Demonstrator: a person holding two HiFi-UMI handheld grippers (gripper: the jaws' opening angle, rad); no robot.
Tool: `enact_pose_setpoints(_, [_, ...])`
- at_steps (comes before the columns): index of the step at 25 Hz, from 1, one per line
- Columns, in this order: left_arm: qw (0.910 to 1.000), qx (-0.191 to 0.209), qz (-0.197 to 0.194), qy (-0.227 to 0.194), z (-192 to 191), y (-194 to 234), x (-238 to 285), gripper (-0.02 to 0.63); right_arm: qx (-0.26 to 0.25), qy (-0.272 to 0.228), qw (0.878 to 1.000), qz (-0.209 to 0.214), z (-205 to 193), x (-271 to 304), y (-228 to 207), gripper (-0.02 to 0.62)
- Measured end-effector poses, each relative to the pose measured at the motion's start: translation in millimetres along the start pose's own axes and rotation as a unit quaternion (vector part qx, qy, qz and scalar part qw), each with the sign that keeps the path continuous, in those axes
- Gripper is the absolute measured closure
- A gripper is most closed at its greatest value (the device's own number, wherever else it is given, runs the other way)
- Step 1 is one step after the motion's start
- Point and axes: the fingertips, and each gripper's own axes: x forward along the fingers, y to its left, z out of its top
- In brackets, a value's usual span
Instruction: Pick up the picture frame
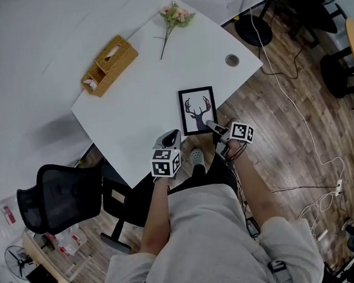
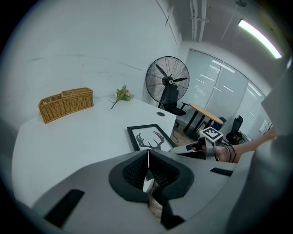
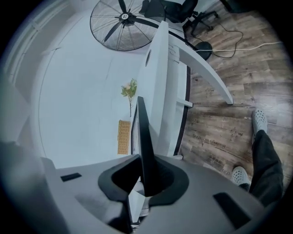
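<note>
Item: picture frame [image 1: 198,110], deer-antler print, lay flat on white desk [image 1: 132,104] nr front edge
R gripper [image 1: 212,126]: jaws nearly together, clamped on frame's near rt corner
L gripper [image 1: 171,136]: jaws together, empty, beside frame, not touching
Done: grip made
To do: lift; frame prob. not yet off desk

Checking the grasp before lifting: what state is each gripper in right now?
Left gripper: shut, holding nothing.
Right gripper: shut on the picture frame, gripping its edge.
</note>
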Motion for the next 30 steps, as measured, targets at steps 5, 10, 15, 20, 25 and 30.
enact_pose_setpoints(5, [1.0,-0.009,-0.002,-0.004,1.2,0.5,2.9,0.58,-0.004,-0.01,1.0,0.009,-9.2,-3.4,12.3,0.549])
enact_pose_setpoints(10, [0.9998,-0.005,-0.008,-0.016,11.7,-8.3,4.1,0.58,0.004,-0.02,1.0,0.02,-12.6,-10.0,25.0,0.554])
enact_pose_setpoints(15, [0.9996,-0.006,-0.009,-0.026,17.5,-8.4,-0.9,0.58,0.006,-0.037,0.998,0.043,-12.3,-15.9,44.7,0.56])
enact_pose_setpoints(20, [0.9992,-0.019,-0.006,-0.035,18.3,-0.9,-3.0,0.58,-0.007,-0.056,0.997,0.053,-8.6,-18.6,62.9,0.561])
enact_pose_setpoints(25, [0.9987,-0.025,-0.003,-0.044,22.9,1.6,-6.8,0.58,-0.028,-0.065,0.996,0.049,-5.6,-22.1,77.4,0.561])
enact_pose_setpoints(30, [0.9982,-0.023,0.0,-0.055,29.8,2.3,-13.2,0.58,-0.034,-0.081,0.995,0.052,-0.5,-25.5,92.2,0.561])
